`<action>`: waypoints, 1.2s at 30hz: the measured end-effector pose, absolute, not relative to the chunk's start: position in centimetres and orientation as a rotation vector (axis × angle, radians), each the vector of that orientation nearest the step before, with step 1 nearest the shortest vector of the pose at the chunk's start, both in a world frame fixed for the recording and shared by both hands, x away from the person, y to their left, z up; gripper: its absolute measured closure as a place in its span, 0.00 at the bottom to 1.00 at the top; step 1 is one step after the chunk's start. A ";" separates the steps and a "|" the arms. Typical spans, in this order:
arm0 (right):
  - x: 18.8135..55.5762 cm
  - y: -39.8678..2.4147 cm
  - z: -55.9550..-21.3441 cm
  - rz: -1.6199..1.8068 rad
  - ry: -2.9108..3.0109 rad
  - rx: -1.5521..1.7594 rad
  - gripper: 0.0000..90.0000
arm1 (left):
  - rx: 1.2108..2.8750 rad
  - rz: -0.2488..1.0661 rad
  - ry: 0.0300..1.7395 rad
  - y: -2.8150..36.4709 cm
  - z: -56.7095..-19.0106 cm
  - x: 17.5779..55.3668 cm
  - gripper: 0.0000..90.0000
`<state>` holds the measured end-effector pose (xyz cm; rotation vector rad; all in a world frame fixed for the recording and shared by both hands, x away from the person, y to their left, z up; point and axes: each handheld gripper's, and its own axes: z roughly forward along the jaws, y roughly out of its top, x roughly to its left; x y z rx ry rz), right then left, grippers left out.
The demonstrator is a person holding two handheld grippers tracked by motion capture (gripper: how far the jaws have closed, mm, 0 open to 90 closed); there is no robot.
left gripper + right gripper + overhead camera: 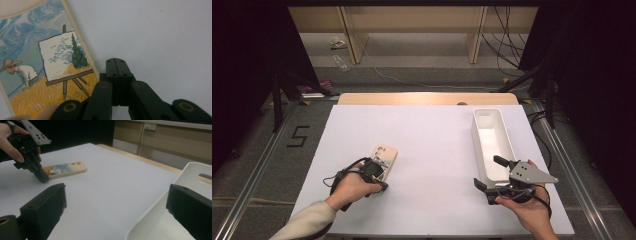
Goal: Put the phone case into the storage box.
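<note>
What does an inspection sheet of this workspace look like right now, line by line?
Surface: white table top, a bare wooden strip along its far edge.
Job's things: phone case with a painted field scene, lying flat left of centre; white bin on the right, nothing seen inside.
Clutter: nothing seen on the table.
Grippers: left gripper shut, tips on the table beside the phone case's edge, nothing between them; right gripper open, jaws either side of the white bin's near rim.
Cables: black cable loops from the left gripper; more cables on the floor behind.
Surroundings: wooden shelving at the back, dark curtains both sides, a taped 5 on the floor.
</note>
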<state>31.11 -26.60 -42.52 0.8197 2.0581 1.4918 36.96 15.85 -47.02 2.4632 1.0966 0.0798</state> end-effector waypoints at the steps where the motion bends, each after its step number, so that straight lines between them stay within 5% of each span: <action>1: 31.1 -26.6 -42.5 1.492 2.057 0.821 0.04 | 2.458 0.082 1.110 16.2 -47.0 36.9 1.00; 36: 31.1 -26.5 -42.7 1.490 2.078 0.816 0.04 | 2.467 0.140 1.171 18.5 -46.3 37.1 0.94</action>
